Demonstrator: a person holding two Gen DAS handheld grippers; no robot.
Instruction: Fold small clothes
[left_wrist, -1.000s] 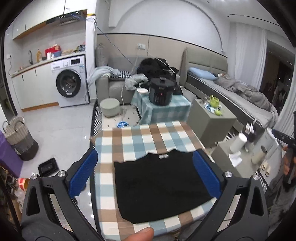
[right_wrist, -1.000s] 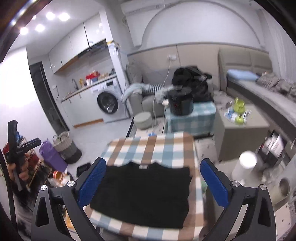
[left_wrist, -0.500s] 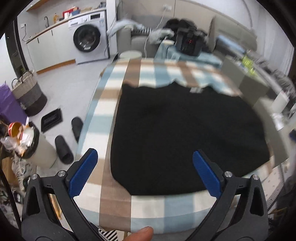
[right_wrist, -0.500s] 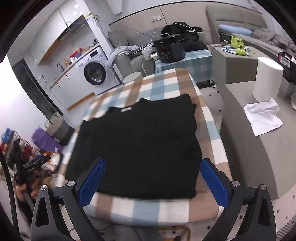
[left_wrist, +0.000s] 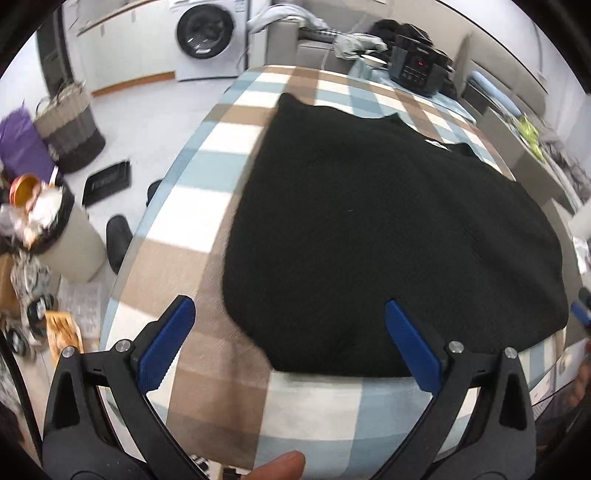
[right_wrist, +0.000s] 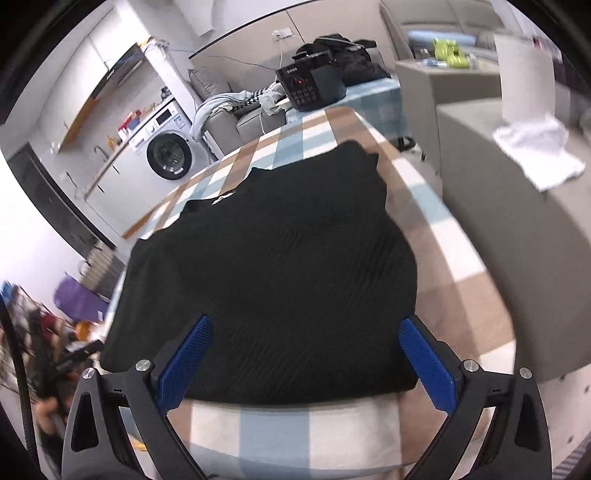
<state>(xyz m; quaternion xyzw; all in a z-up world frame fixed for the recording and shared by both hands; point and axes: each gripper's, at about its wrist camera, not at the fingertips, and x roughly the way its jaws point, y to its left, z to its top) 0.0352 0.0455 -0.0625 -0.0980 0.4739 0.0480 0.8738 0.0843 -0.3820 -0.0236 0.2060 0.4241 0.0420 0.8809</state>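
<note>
A black knitted top (left_wrist: 388, 229) lies flat on the checked table (left_wrist: 207, 273), neck label at the far side. My left gripper (left_wrist: 290, 321) hovers open over its near left hem corner, nothing between the blue pads (left_wrist: 168, 341). In the right wrist view the same black top (right_wrist: 273, 273) fills the middle. My right gripper (right_wrist: 304, 339) is open just above the near hem toward the right corner, and its pads (right_wrist: 424, 362) hold nothing. The checked table (right_wrist: 295, 432) shows below the hem.
A black cooker (left_wrist: 419, 72) stands on a small table beyond the far end. Left of the table are a bin (left_wrist: 62, 236), slippers (left_wrist: 118, 236) and a woven basket (left_wrist: 70, 129). To the right a grey block (right_wrist: 517, 236) carries a paper roll (right_wrist: 524, 74) and a white cloth (right_wrist: 539, 151).
Both grippers have dropped and moved forward toward the near hem of the black top, which now looms much larger. Both stay open. The top has not moved.
</note>
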